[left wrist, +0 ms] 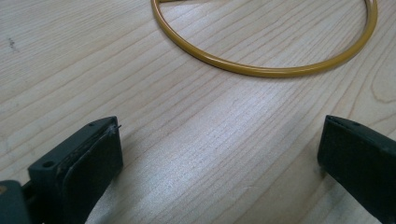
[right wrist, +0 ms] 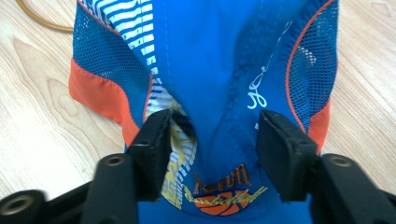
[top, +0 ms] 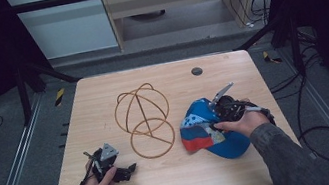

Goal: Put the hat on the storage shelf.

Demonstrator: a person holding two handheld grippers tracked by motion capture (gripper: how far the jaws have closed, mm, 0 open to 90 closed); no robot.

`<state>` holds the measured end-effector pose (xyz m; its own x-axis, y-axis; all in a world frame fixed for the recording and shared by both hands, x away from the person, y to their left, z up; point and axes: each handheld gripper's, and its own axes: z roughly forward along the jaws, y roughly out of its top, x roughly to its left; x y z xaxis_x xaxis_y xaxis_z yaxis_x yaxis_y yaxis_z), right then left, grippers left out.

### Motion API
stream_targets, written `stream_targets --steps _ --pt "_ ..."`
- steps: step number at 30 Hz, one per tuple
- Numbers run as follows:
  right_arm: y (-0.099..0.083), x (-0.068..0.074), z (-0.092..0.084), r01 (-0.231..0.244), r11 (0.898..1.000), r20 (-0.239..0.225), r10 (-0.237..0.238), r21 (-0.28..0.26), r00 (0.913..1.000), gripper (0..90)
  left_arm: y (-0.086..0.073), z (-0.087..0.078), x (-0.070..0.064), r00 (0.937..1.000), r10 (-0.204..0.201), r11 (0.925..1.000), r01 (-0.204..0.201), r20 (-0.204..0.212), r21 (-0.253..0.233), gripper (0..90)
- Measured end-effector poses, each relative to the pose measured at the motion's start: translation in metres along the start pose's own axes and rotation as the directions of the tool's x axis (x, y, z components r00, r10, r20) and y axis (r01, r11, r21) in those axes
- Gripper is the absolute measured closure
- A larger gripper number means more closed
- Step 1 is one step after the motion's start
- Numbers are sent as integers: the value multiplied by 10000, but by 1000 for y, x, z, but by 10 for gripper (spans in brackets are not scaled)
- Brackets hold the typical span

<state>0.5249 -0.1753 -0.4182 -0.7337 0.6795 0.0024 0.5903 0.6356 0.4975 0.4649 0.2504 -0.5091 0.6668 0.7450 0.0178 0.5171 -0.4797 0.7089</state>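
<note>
Wood grain ran pale across the table (top: 101, 90), and 2 grippers were down on it, 1 in each of the person's hands. The left gripper (top: 132, 168) rested low near the front left corner, its jaws spread wide with bare wood between them in the left gripper view (left wrist: 219, 154); it held nothing. Just beyond it stood a wire stand (top: 144, 121) of thin golden-brown hoops, a round base ring flat on the table and arched hoops rising from it into a dome. The near curve of that base ring (left wrist: 261, 70) showed ahead of the open jaws, apart from them.

To the right of the stand, close by it, lay a cap (top: 206, 128) of blue cloth and mesh with orange panels and a white-striped patch (some lettering and an orange emblem were printed on it, too small to read well). The right gripper (top: 217, 125) was over the cap, the hand (top: 241, 122) wrapped around its body. In the right gripper view the 2 black jaws stood partly apart with a raised fold of the blue cloth (right wrist: 219, 107) between them, the gripper (right wrist: 212, 140) pressing in on the cap from both sides.
</note>
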Motion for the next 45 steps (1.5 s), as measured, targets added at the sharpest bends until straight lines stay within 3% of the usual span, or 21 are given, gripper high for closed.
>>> stream_targets --steps 1,5,9,16,27,32,45 --pt "1 0 2 83 9999 -80 -83 87 9999 609 0 0 0 10000 2 10000 -2 0 2 0" --pt "1 1 4 222 9995 -330 -215 238 9992 809 0 0 0 10000 1 10000 -1 -1 0 0" --pt "1 1 2 201 9995 -612 -186 239 9979 888 0 0 0 10000 -1 10000 1 -1 1 0" --pt "5 -2 -13 179 9998 -746 -170 110 9971 897 0 0 0 10000 1 10000 -1 2 -1 0" --pt "22 -6 -53 214 9984 -725 -251 -521 9971 897 0 0 0 10000 -12 10000 12 3 -16 0" --pt "30 -9 -81 262 9938 -492 -316 -1081 9983 898 0 0 0 10000 -3 10000 3 -8 -34 0" --pt "40 -14 -128 388 9803 -78 -411 -1935 9991 897 0 0 0 10000 -6 10000 6 -8 -33 0"
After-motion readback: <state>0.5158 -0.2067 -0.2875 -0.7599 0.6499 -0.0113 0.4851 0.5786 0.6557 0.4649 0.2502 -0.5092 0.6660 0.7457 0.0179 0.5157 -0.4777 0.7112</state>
